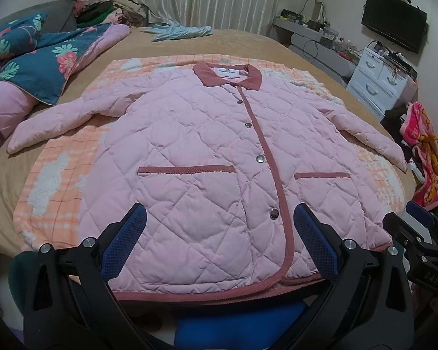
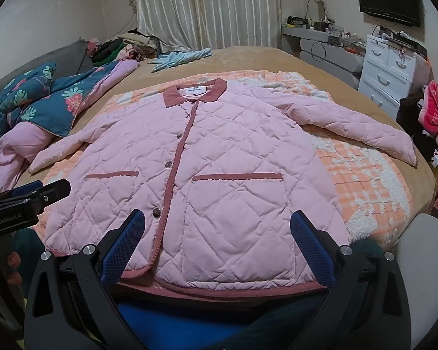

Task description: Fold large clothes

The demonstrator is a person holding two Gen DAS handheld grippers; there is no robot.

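Broadly, largest first:
Bed [image 1: 277,46]: one, under a tan cover, filling most of both views.
Checked blanket [image 1: 58,192]: one, orange and white with fluffy white patches, spread flat on the bed beneath the jacket.
Jacket [image 1: 189,134]: one, pink and quilted, lying face up and unfolded on the blanket, collar toward 12 o'clock, hem toward 6 o'clock at the near edge of the bed.
Sleeves: two, one spread toward 9 o'clock and one toward 3 o'clock.
Pockets: two, each with a dusty-rose top edge, either side of the front band.
Snaps: three plain to see down the front band in the left wrist view; a fourth up by the collar is too small to be sure of.
Floral quilt [image 1: 43,58]: one, blue with a pink lining, bunched at 10 o'clock.
Pale blue cloth [image 1: 181,32]: one, crumpled at 12 o'clock on the far end of the bed.
Drawer unit [image 1: 379,78]: one, white, at 2 o'clock beside the bed.
Screen [image 1: 394,20]: one, dark, on the wall at 1 o'clock.
Left tongs [image 1: 219,242]: spread wide over the hem, holding nothing, blue pads apart.
Right tongs [image 2: 217,242]: likewise wide apart above the hem, gripping nothing.
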